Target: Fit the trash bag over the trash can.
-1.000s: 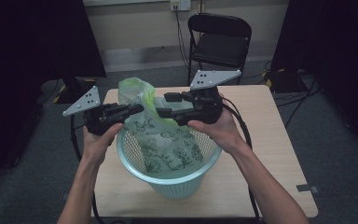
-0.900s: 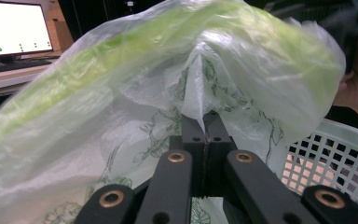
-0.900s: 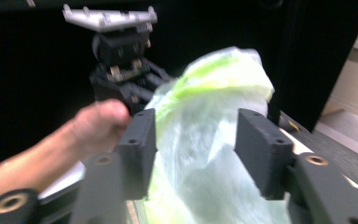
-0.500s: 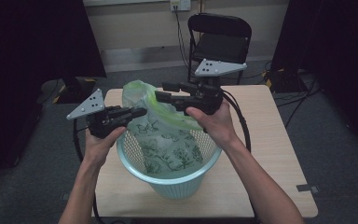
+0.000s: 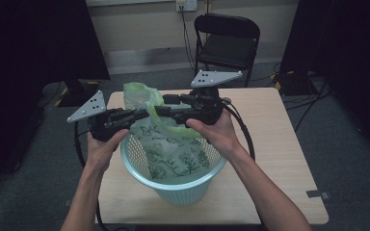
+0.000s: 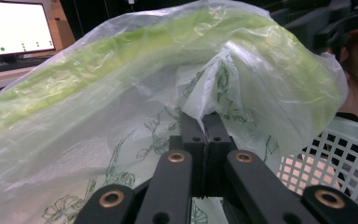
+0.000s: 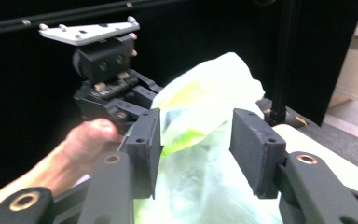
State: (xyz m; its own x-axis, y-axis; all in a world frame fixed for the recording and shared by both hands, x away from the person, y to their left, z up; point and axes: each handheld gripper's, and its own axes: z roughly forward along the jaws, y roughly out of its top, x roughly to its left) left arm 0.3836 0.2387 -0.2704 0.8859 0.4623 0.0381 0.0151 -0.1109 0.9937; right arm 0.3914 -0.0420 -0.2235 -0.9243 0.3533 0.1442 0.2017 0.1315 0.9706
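Overhead, left tool pinches bag rim above basket.

A thin translucent plastic bag, green-banded at its rim and printed with dark green flowers, lines a pale turquoise mesh wastebasket standing upright on the table. Its far edge is lifted above the basket's rim, bunched and crumpled.
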